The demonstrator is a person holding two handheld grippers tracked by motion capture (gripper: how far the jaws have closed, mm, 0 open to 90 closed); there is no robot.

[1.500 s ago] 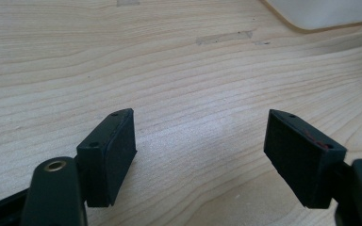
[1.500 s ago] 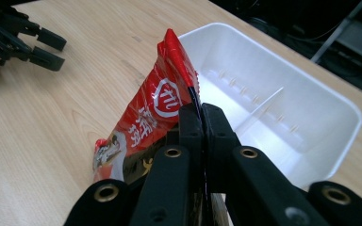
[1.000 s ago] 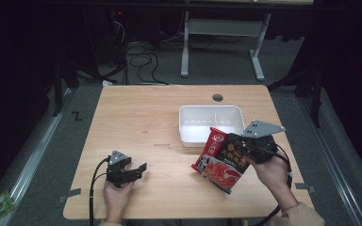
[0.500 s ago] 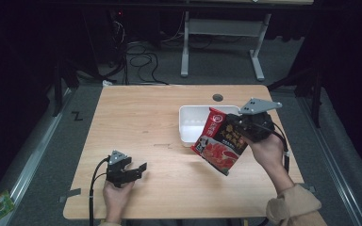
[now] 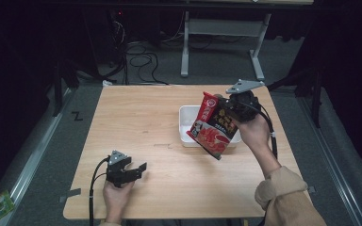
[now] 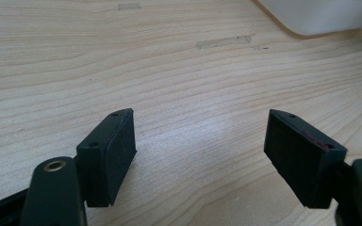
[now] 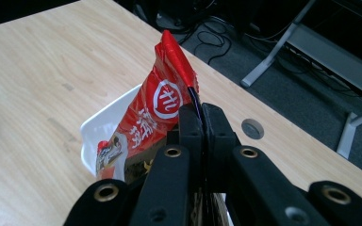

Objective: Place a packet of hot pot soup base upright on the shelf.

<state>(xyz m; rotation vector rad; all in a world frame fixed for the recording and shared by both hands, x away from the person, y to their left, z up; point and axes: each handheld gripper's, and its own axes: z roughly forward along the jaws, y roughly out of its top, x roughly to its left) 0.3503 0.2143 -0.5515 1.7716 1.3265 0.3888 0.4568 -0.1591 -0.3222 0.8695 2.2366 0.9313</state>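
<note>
The right tool (image 7: 201,123) rises from six o'clock, its two black jaws pressed together on the edge of a red snack packet (image 7: 156,120). The packet stands up from the jaws toward twelve o'clock, its sealed top creased and bent, with a white round logo and white characters on the red face. Below and behind the packet, toward eight o'clock, sits a white tray (image 7: 104,126), its rim showing beside the packet's lower part. The pale wooden surface (image 7: 42,80) spreads from nine to eleven o'clock; a round grey plug (image 7: 251,128) lies in it at three o'clock. Beyond the edge, cables (image 7: 215,44) trail over grey floor at twelve, and a grey metal frame (image 7: 320,52) stands at two o'clock.
</note>
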